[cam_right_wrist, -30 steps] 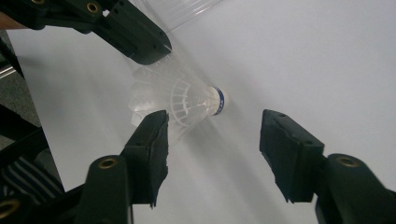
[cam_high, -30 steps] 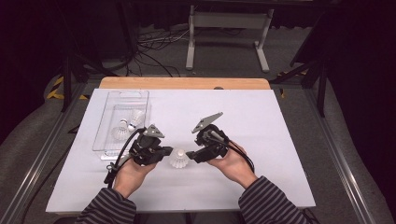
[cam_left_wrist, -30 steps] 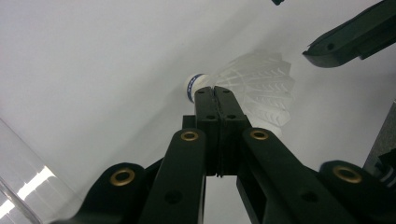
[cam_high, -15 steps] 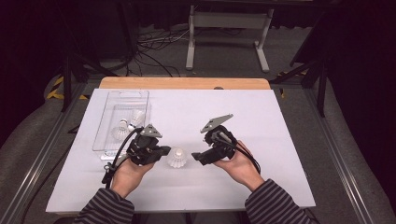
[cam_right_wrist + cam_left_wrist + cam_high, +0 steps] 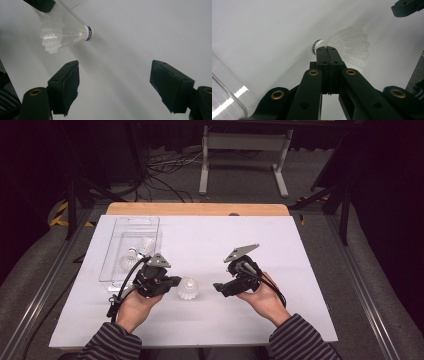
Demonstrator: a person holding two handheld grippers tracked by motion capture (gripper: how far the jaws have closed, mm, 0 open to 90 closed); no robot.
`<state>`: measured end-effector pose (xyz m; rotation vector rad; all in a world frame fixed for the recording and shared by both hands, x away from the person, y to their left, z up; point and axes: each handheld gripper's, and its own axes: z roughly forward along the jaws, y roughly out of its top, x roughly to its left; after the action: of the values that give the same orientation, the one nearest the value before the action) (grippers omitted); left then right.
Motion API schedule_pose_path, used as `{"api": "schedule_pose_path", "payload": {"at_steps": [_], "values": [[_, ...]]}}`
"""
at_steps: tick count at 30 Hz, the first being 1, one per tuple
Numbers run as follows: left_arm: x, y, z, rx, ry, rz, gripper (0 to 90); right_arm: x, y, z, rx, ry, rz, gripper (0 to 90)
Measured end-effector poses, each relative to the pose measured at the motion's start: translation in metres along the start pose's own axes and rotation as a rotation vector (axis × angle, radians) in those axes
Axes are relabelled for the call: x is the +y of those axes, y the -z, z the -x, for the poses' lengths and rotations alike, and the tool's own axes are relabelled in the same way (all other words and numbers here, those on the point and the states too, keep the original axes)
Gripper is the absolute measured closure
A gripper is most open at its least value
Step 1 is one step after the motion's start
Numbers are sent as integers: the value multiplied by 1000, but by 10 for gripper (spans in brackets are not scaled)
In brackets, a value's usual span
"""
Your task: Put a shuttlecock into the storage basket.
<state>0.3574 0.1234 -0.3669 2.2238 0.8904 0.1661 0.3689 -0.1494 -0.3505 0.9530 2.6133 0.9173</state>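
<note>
Hands first: the left gripper (image 5: 172, 281) at lower centre-left pinches the shuttlecock (image 5: 187, 288) by its skirt edge, while the right gripper (image 5: 218, 286) has just spread its jaws, backed away rightward and holds nothing. Handover looks finished; farther up-left, the clear tray (image 5: 114, 252) already holds two shuttlecocks

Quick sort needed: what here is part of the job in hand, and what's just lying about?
In play: shuttlecock on the table between the grippers; left hand-held gripper, jaws shut, tips against it; right hand-held gripper, open; clear box holding two shuttlecocks.

Lying about: metal stand and cables on the floor.
</note>
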Motion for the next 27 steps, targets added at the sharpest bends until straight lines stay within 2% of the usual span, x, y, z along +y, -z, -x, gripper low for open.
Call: {"api": "schedule_pose_path", "payload": {"at_steps": [5,20,27], "values": [[-1,2,0,2,2,3,900,-7,5,3,-7,-14,23,228],[-4,8,-2,1,3,11,900,-31,18,8,-23,9,73,200],[-5,12,-3,4,8,22,900,-44,25,12,-36,-5,109,195]]}}
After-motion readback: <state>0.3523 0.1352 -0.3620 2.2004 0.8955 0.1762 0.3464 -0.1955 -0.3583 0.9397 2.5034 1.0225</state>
